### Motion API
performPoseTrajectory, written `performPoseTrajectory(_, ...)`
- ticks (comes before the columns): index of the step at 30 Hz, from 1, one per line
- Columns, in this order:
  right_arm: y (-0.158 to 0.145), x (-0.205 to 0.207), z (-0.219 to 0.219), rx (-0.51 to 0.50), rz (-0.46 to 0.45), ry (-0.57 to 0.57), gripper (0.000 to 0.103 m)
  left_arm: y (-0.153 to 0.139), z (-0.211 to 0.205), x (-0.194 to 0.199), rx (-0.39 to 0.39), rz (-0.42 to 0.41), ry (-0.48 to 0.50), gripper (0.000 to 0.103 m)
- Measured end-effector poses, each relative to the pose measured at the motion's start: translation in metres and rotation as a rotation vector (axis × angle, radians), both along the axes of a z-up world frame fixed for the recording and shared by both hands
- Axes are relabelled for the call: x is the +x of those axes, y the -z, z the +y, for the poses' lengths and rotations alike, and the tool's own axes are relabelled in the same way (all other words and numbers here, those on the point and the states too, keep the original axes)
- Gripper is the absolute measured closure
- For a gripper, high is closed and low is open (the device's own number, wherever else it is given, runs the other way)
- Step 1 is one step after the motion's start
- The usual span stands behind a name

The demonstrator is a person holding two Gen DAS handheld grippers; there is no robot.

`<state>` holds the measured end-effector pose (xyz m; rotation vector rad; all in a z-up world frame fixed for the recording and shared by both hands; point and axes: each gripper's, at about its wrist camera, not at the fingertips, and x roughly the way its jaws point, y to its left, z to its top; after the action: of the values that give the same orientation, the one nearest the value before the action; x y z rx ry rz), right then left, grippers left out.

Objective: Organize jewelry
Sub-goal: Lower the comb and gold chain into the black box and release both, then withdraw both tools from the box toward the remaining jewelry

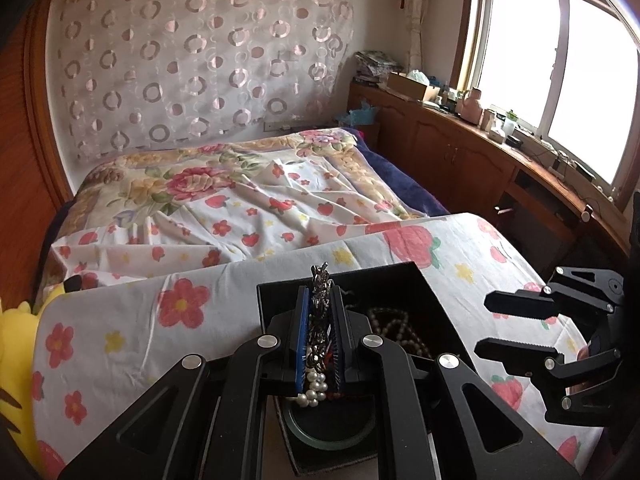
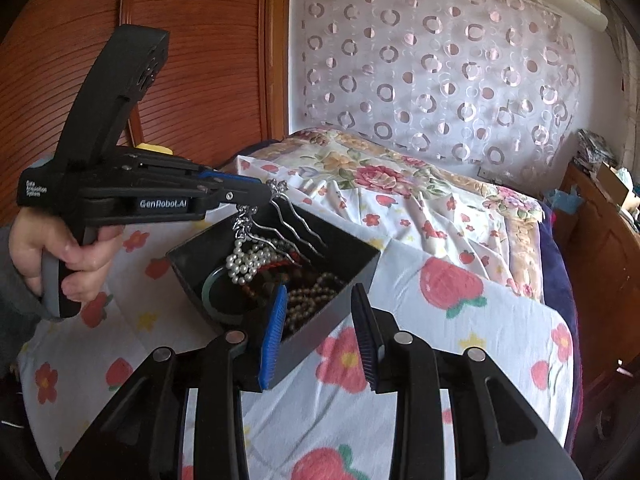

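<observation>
A black open box (image 2: 340,300) of jewelry stands on a table with a flowered cloth. My left gripper (image 1: 320,320) is shut on a silver hair comb (image 2: 280,220) with wavy prongs and holds it above the box; a white pearl strand (image 2: 244,264) hangs from it. The box (image 1: 400,280) also holds brown bead necklaces (image 2: 316,300) and a green bangle (image 2: 216,296). My right gripper (image 2: 320,332) is open and empty, its fingers straddling the box's near corner. It shows at the right of the left wrist view (image 1: 516,324).
The table's flowered cloth (image 2: 460,320) extends right and toward me. Behind it is a bed (image 1: 240,200) with a floral cover. A wooden cabinet (image 1: 460,148) with clutter runs under the window. A yellow plush toy (image 1: 16,352) sits at the left.
</observation>
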<state>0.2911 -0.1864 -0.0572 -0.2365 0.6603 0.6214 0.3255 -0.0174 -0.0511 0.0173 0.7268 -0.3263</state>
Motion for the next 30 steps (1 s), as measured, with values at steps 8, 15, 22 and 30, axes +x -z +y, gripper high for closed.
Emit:
performPoseTrajectory(8, 0.007, -0.024, -0.008, 0.013, 0.029, 0.014, 0.067, -0.006, -0.001, -0.017, 0.011, -0.033, -0.005, 0.086)
performPoseTrajectory(15, 0.015, -0.055, -0.021, 0.028, 0.053, 0.034, 0.067, -0.001, 0.002, -0.051, 0.025, -0.055, -0.027, 0.063)
performPoseTrajectory(22, 0.023, -0.082, -0.029, 0.032, 0.076, 0.051, 0.067, 0.006, 0.009, -0.088, 0.024, -0.055, -0.052, 0.032)
performPoseTrajectory(30, 0.039, -0.111, -0.033, 0.031, 0.119, 0.051, 0.067, 0.020, 0.013, -0.133, 0.027, -0.043, -0.071, 0.015)
